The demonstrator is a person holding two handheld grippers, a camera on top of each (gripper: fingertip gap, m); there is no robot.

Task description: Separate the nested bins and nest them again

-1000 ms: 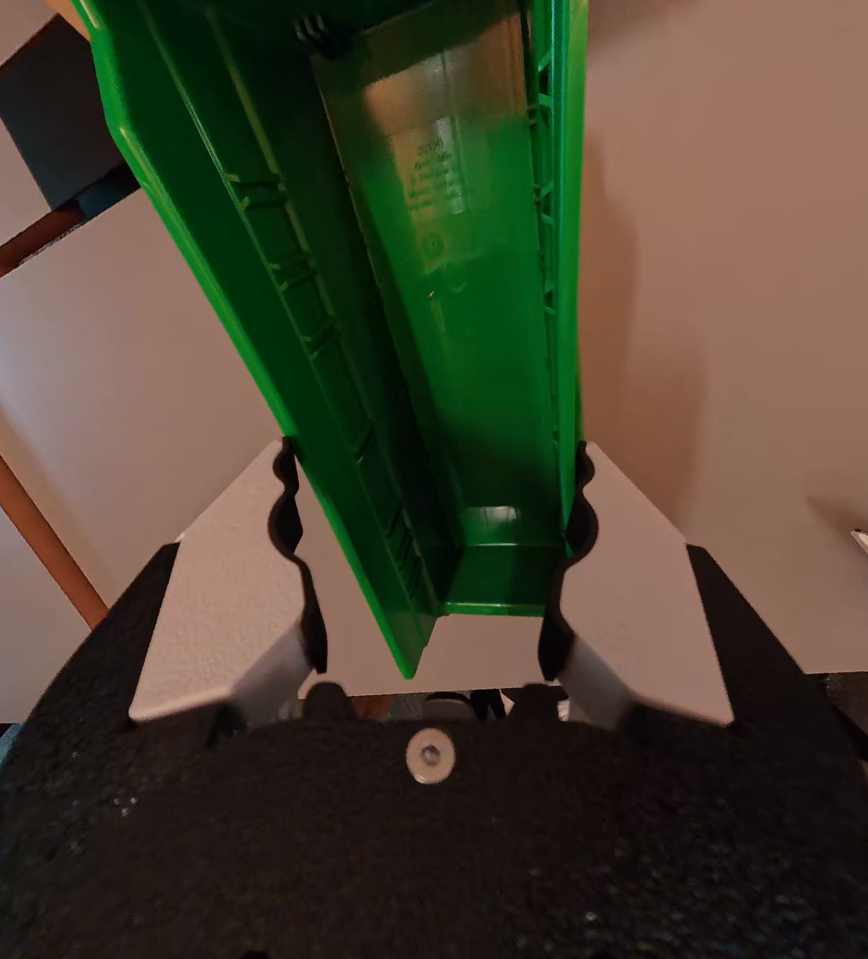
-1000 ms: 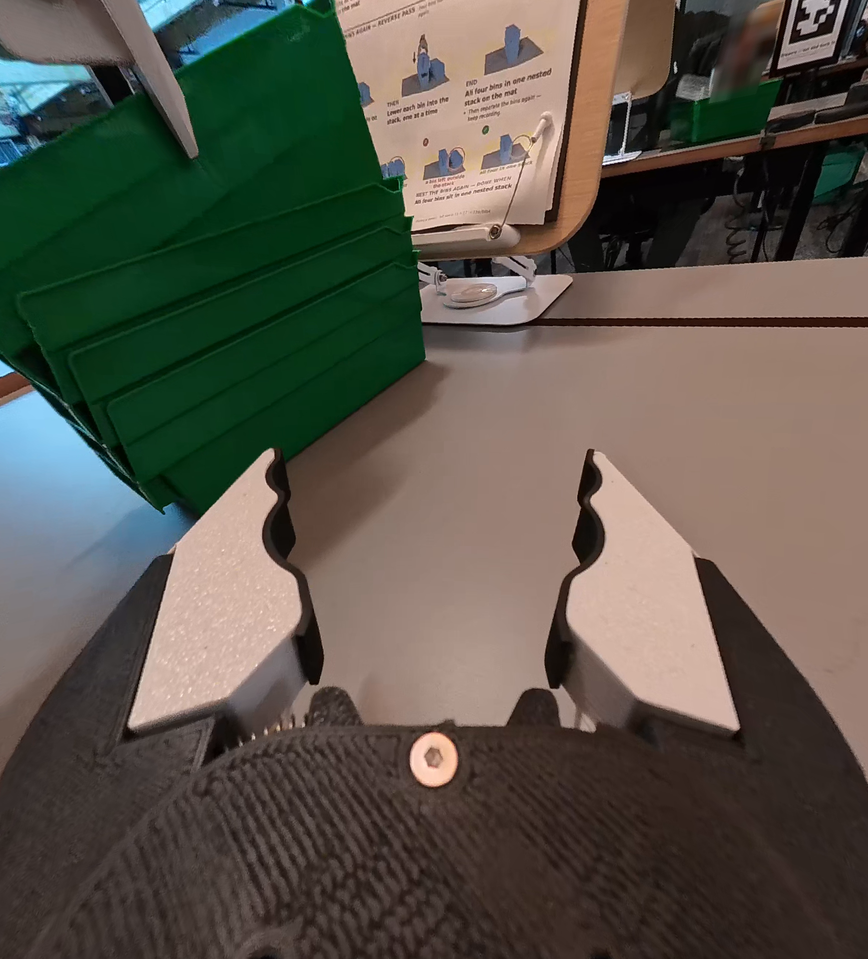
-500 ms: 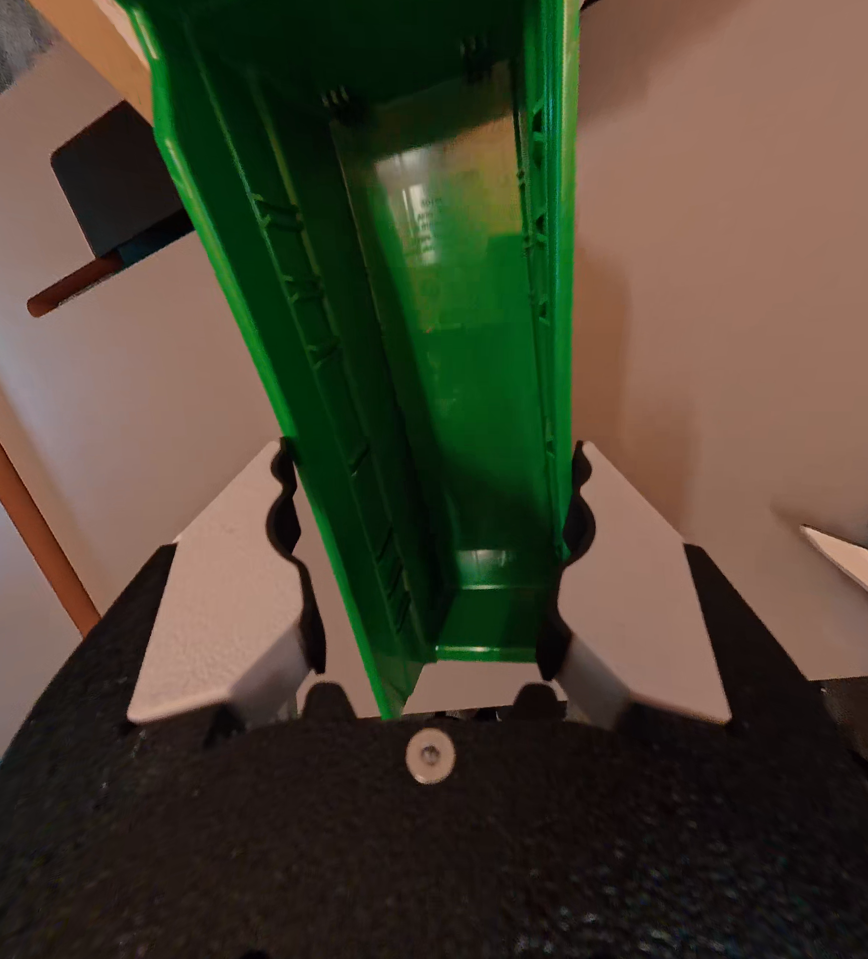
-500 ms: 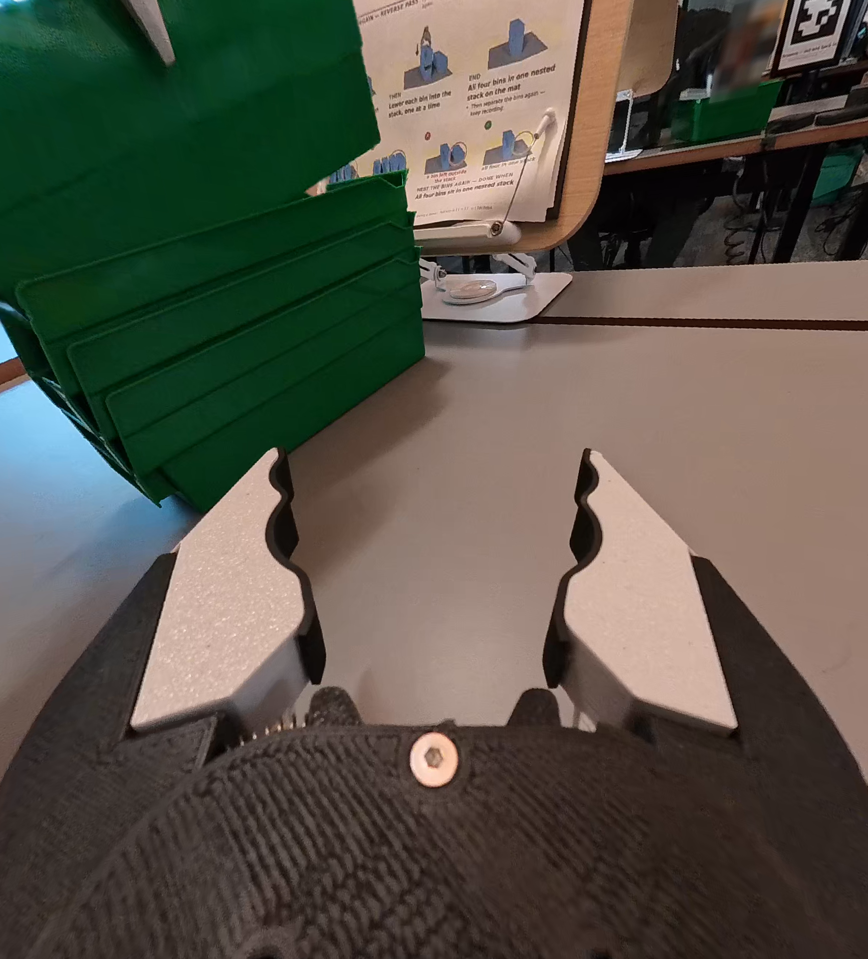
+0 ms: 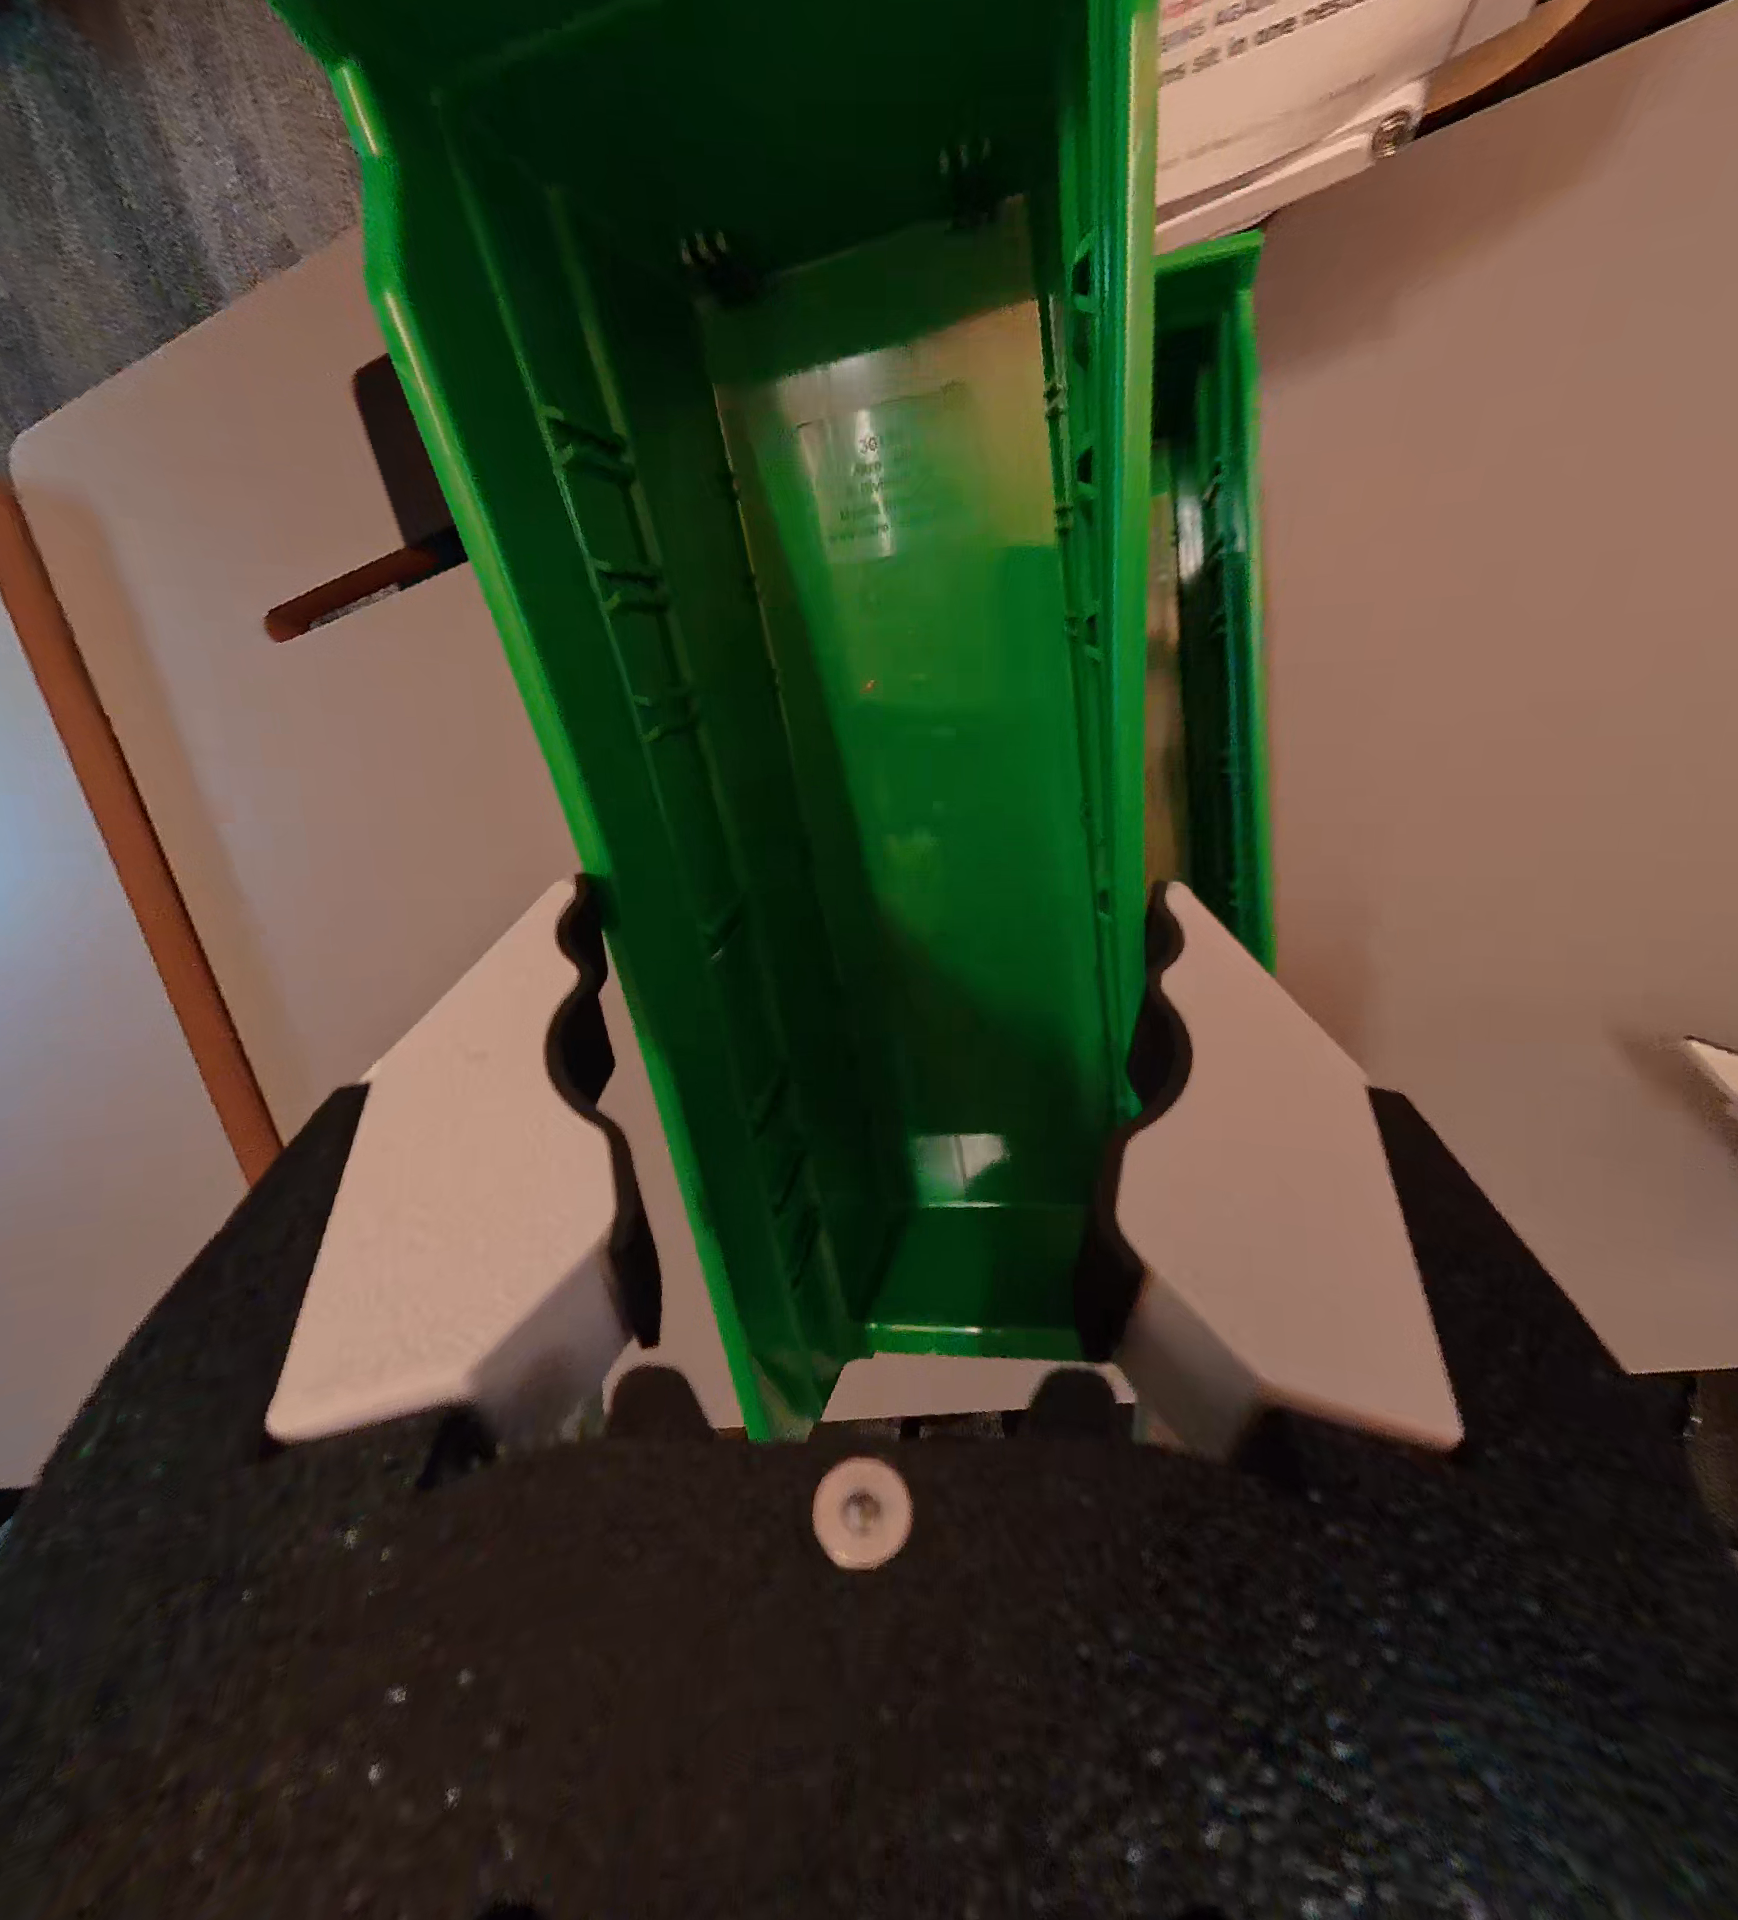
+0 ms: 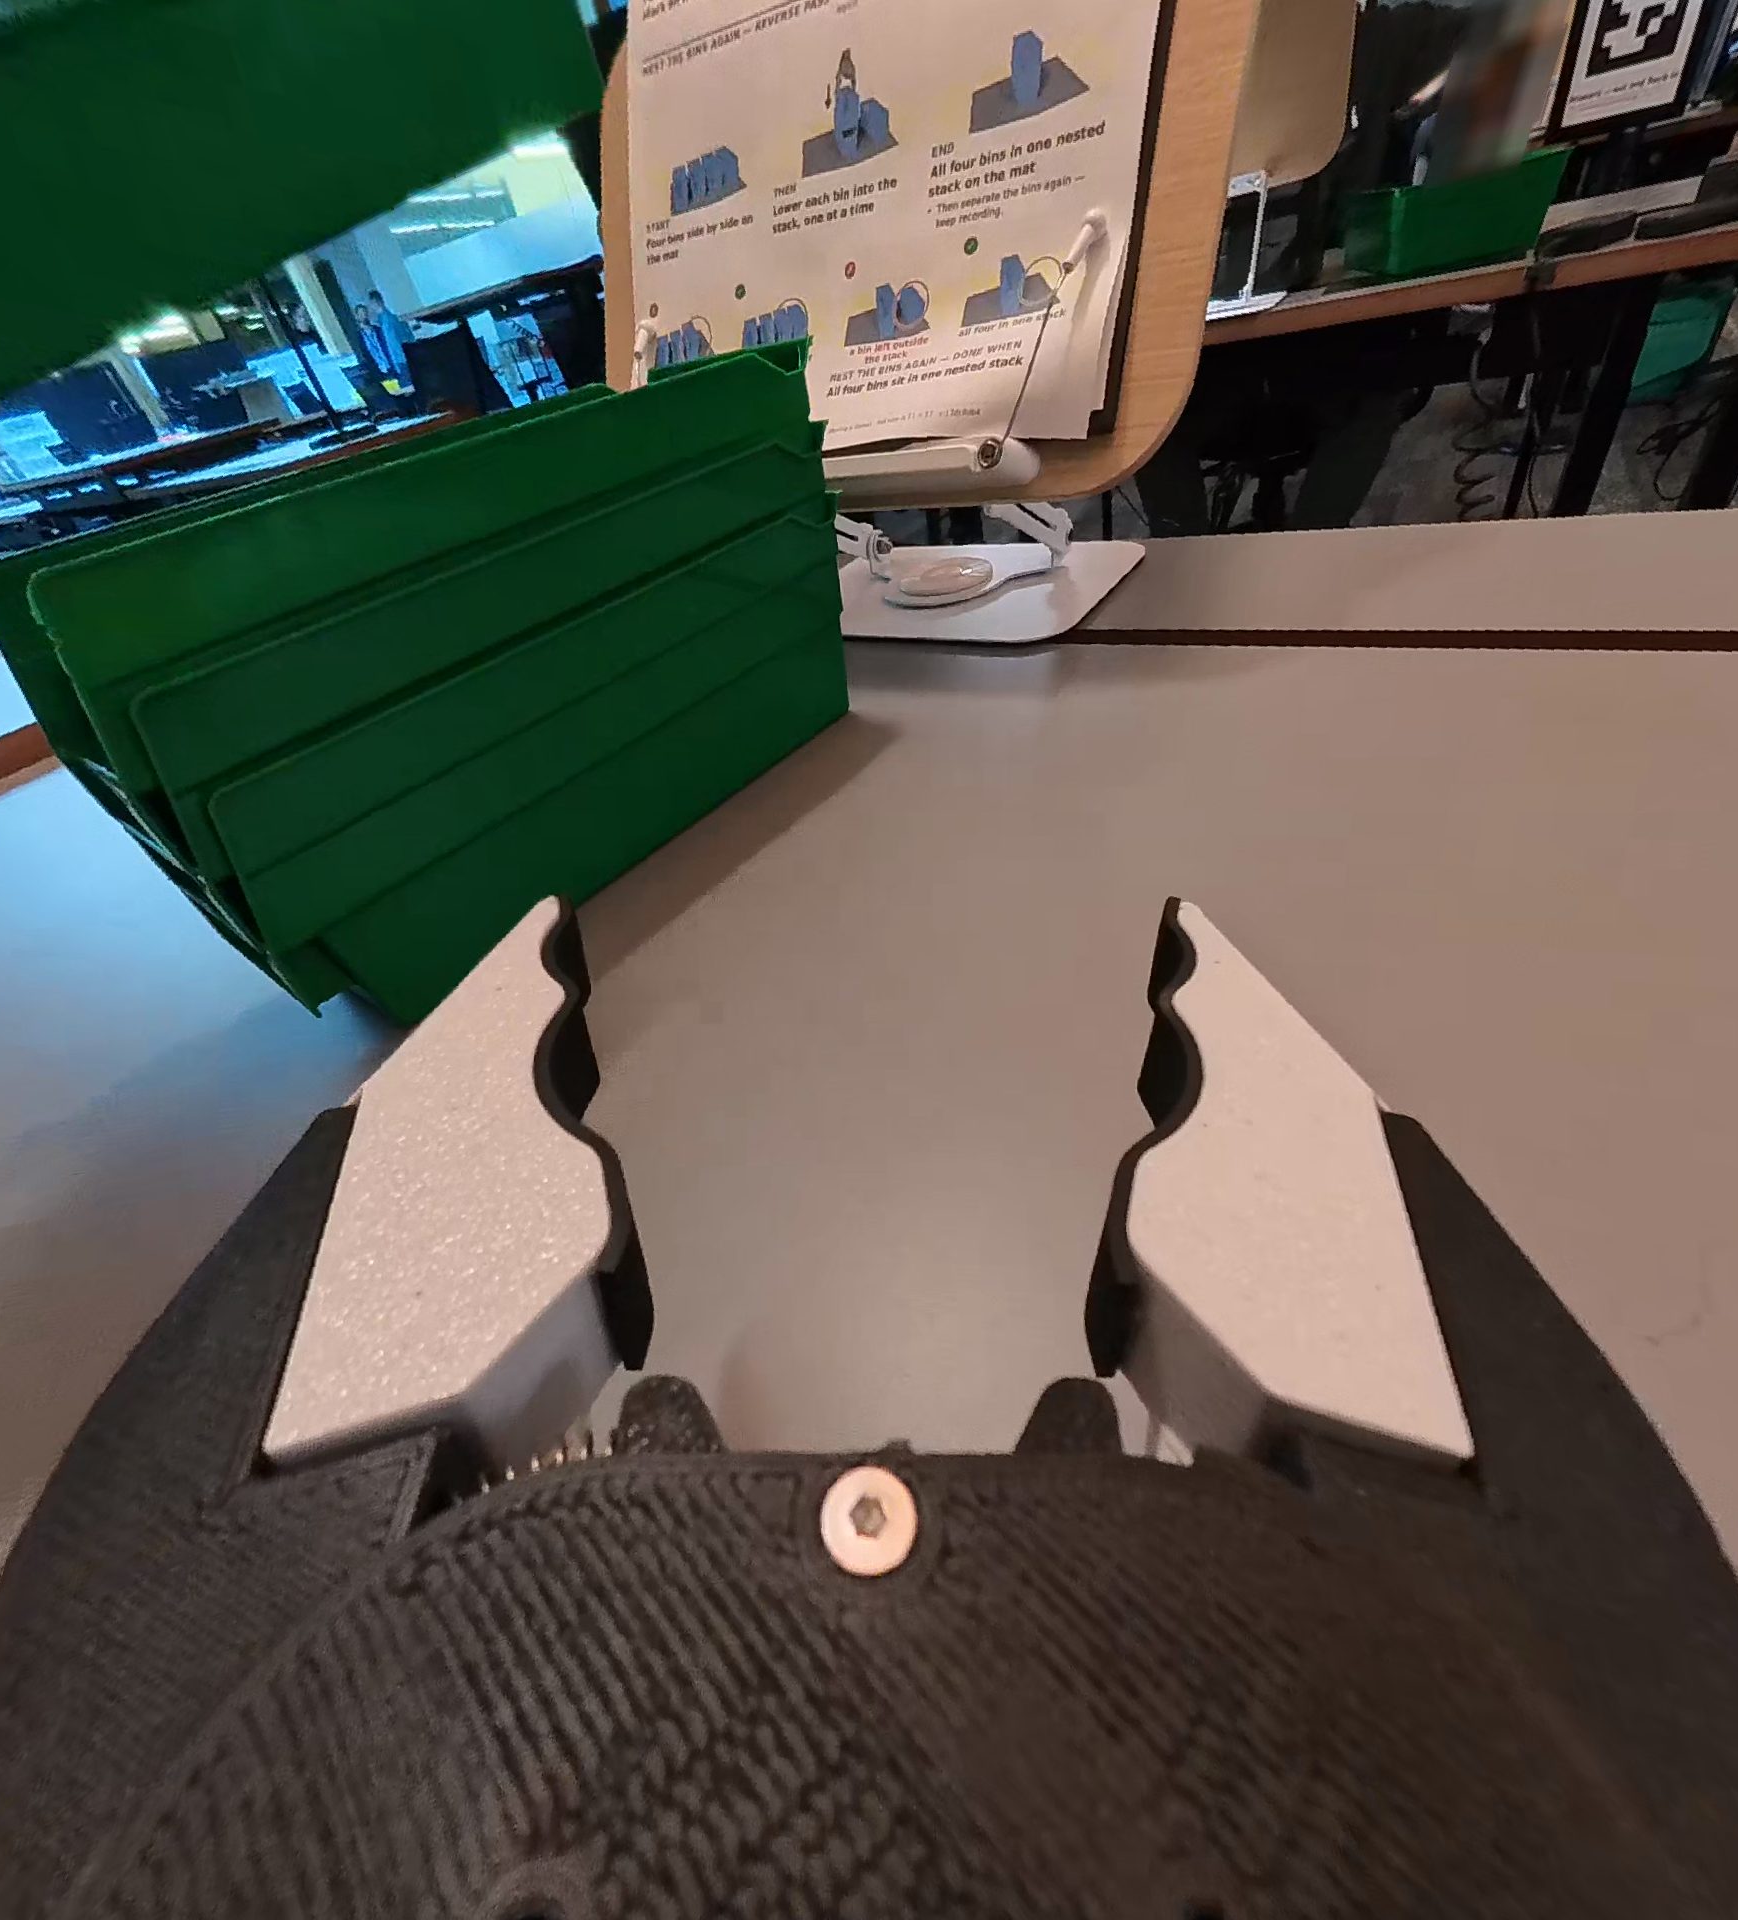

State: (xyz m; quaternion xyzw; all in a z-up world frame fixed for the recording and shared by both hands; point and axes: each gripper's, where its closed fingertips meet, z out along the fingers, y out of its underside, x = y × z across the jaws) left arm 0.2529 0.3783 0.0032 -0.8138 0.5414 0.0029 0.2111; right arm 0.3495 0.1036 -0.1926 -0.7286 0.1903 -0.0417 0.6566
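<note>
left gripper (image 5: 870, 1122) clamps the lifted green bin (image 5: 906, 727) by one side wall, clear above the nested stack (image 6: 449, 717) on the table (image 6: 1260, 883). right gripper (image 6: 870, 1132) gapes wide, empty. one-wall pinch: bin could pivot or slip, or clip the stack.

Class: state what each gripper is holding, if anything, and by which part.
Left gripper: green bin, lifted, held across one narrow end. Right gripper: open, nothing held.
</note>
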